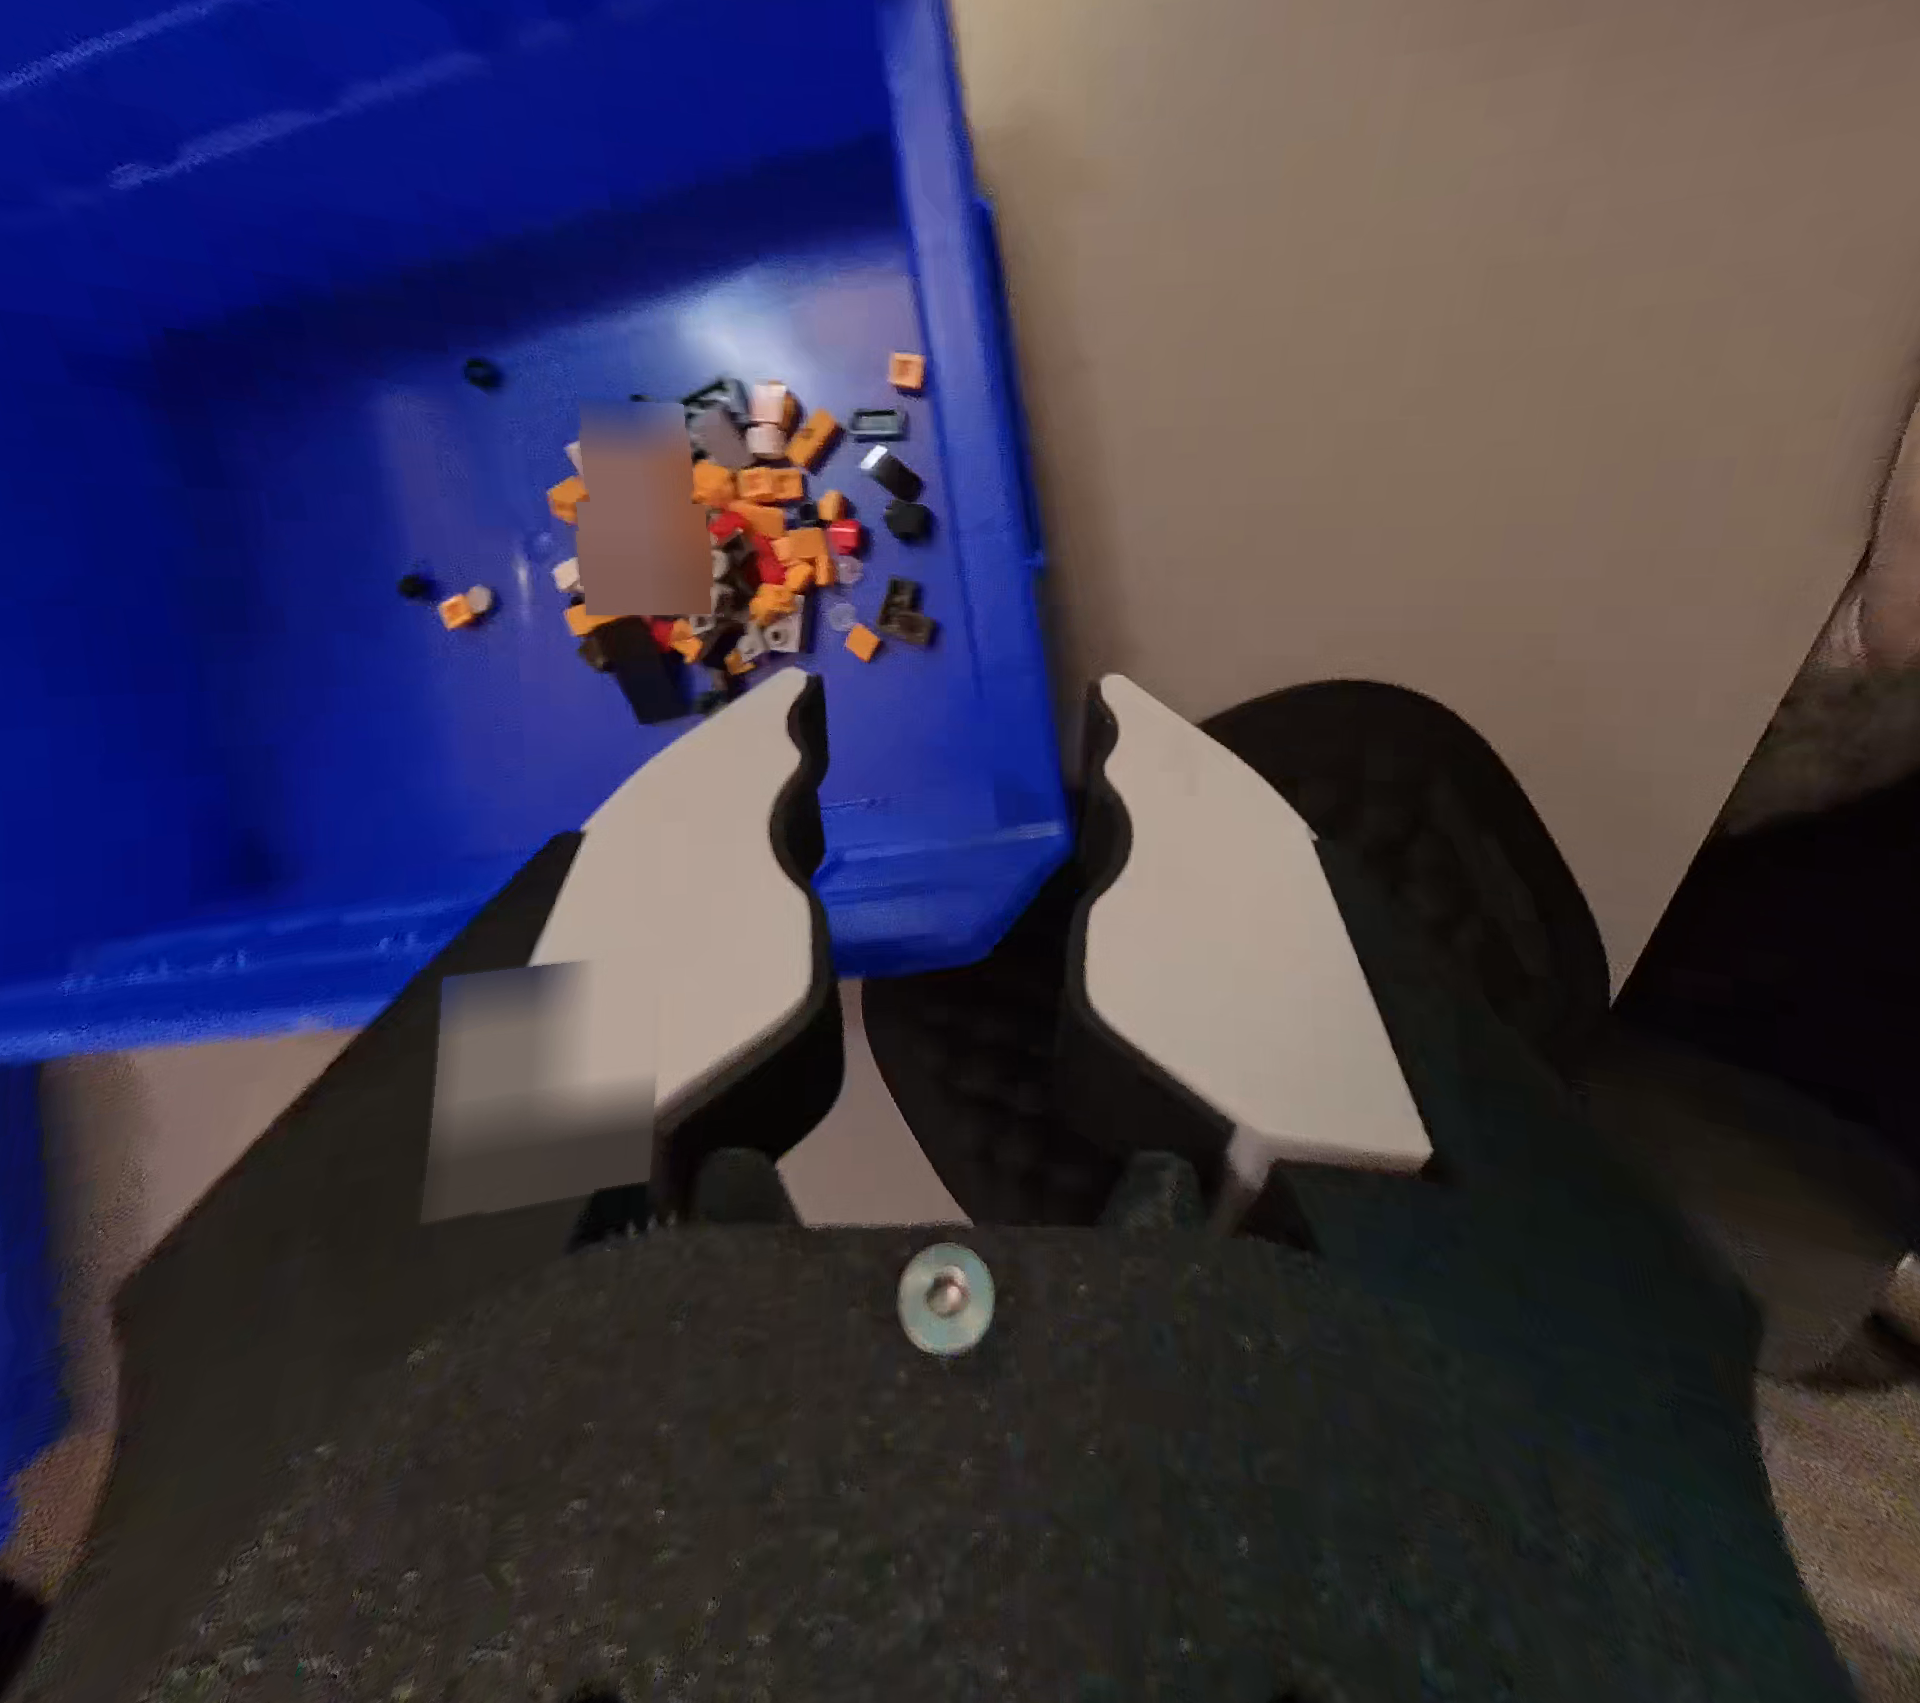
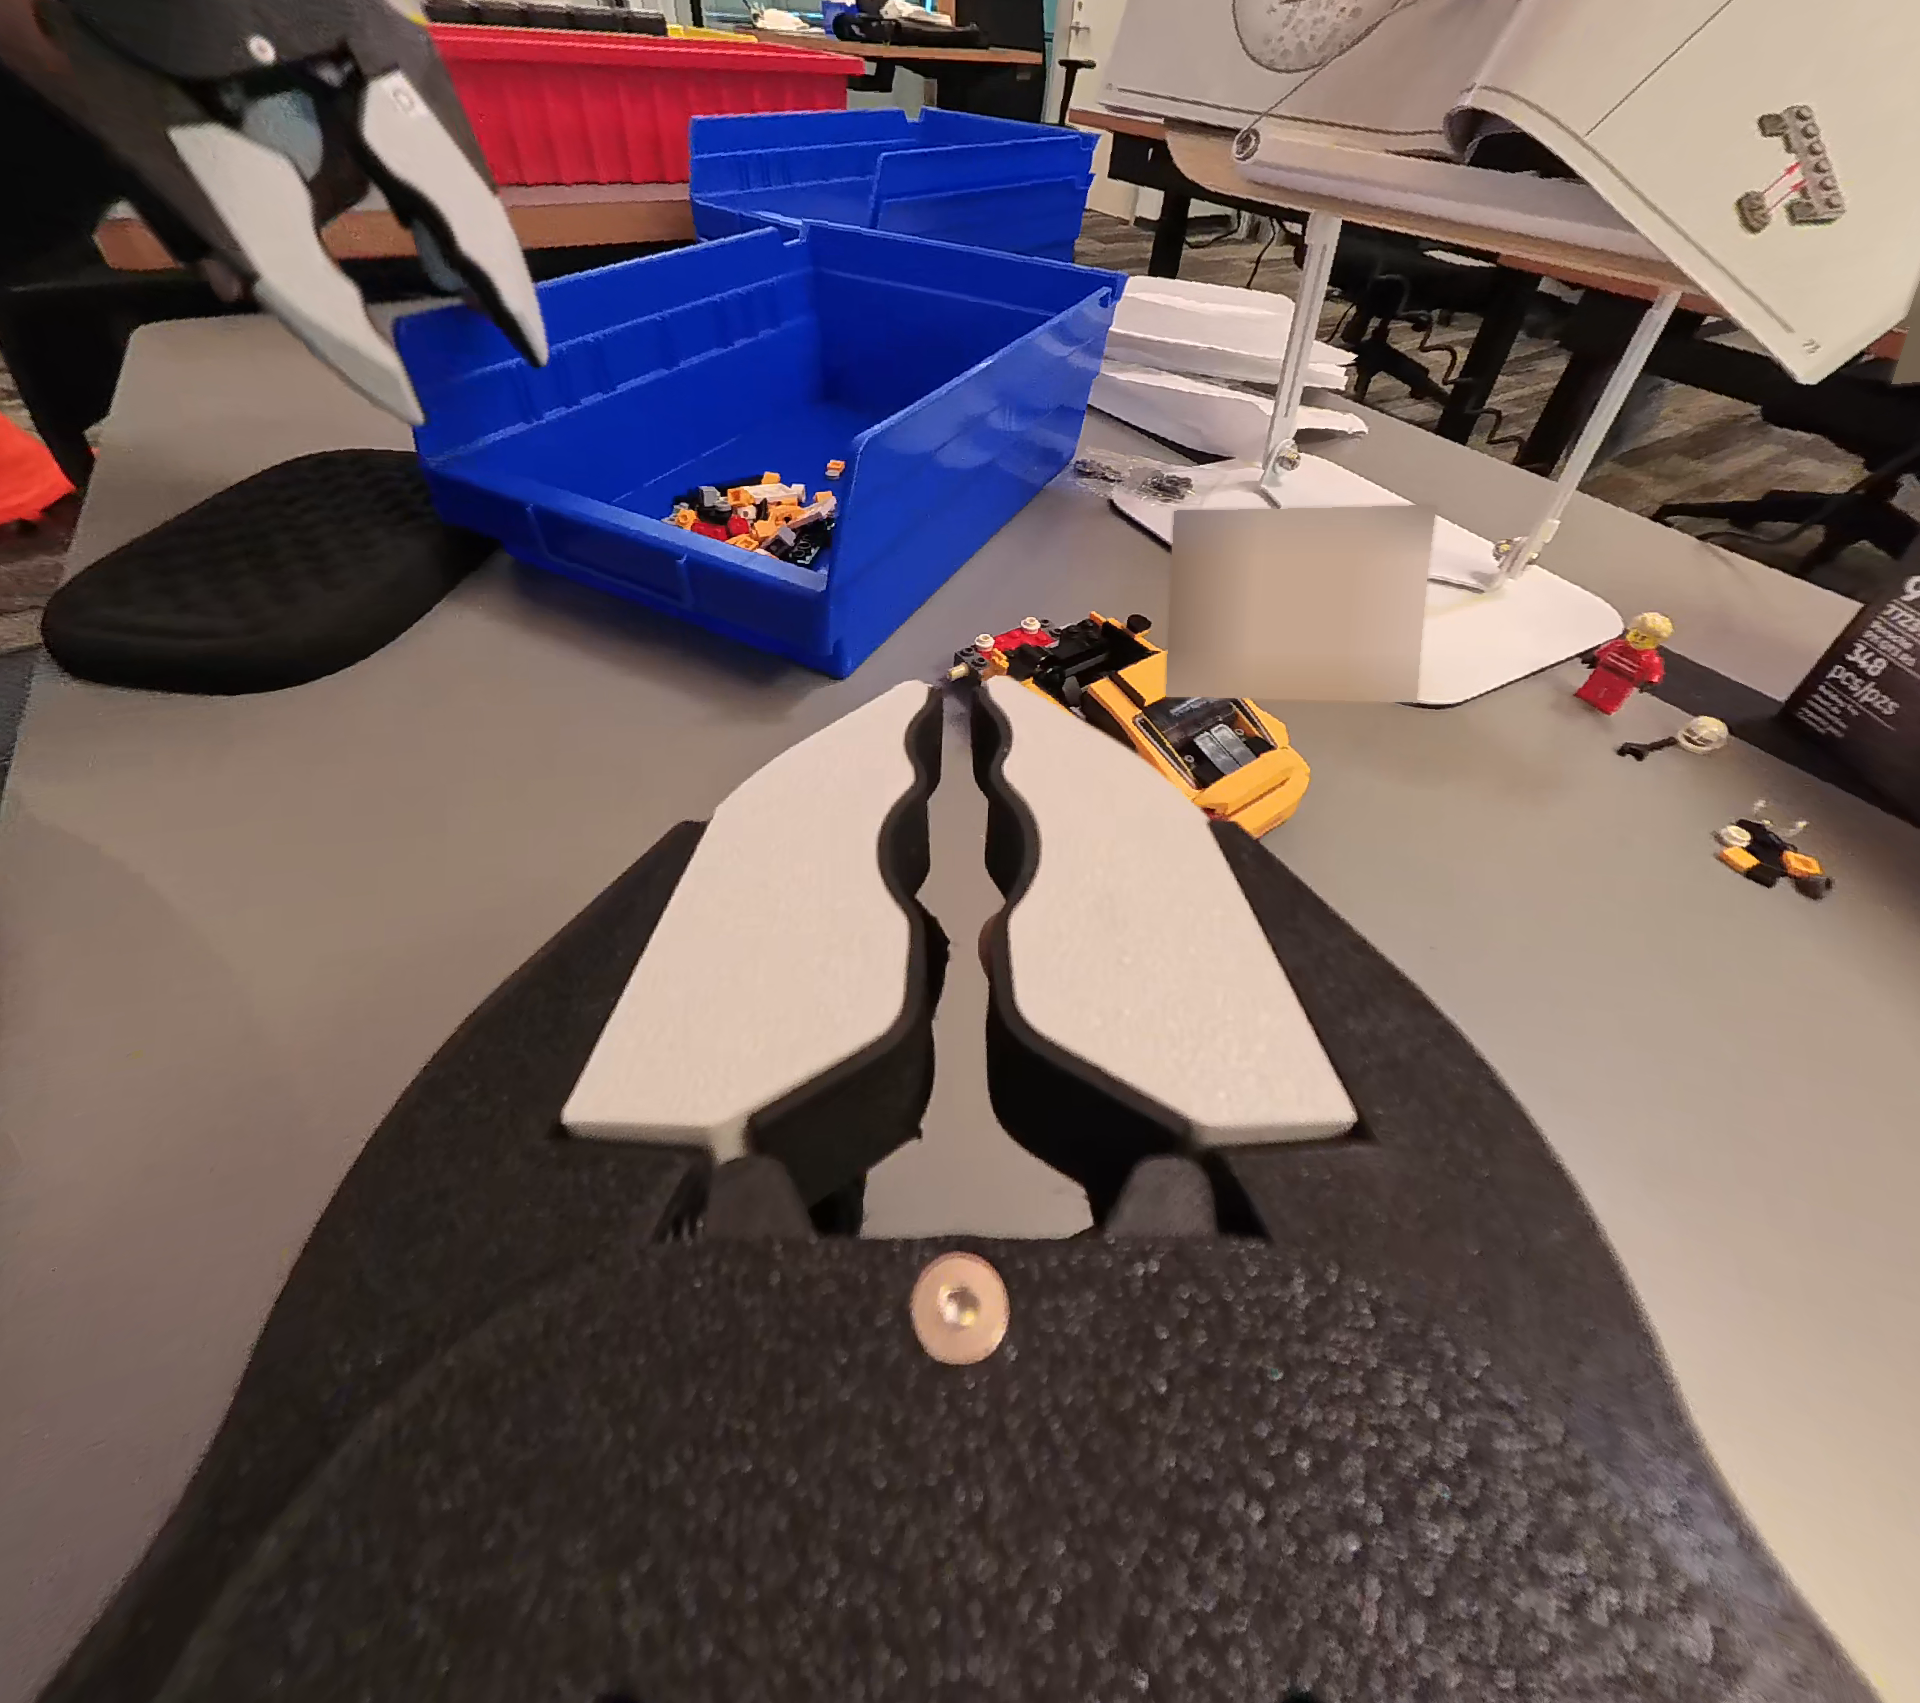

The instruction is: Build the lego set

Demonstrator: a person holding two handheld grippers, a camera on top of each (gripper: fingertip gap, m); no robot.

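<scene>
Two grey fingers of the left gripper (image 1: 951, 692) stand spread apart with nothing between them in the left wrist view, hanging over the near right corner of the blue bin (image 1: 966, 427). One finger lies above the bin floor, the other outside the right wall, over a black mesh pad (image 1: 1455, 822) at centre right. Loose lego pieces (image 1: 769, 531), mostly orange, black and red, are heaped on the bin floor just beyond the fingertips, close to the right wall; the floor toward the left of the frame is bare blue. This view is blurred.

In the right wrist view the right gripper (image 2: 958, 697) sits low over the grey table (image 2: 312, 822), its fingers nearly together and holding nothing that I can see. Just past the tips, at centre right, lies the part-built yellow lego car (image 2: 1174, 718), apart from the bin's front edge. Bare table spreads to the lower left. A red minifigure (image 2: 1623, 661) stands at the right.
</scene>
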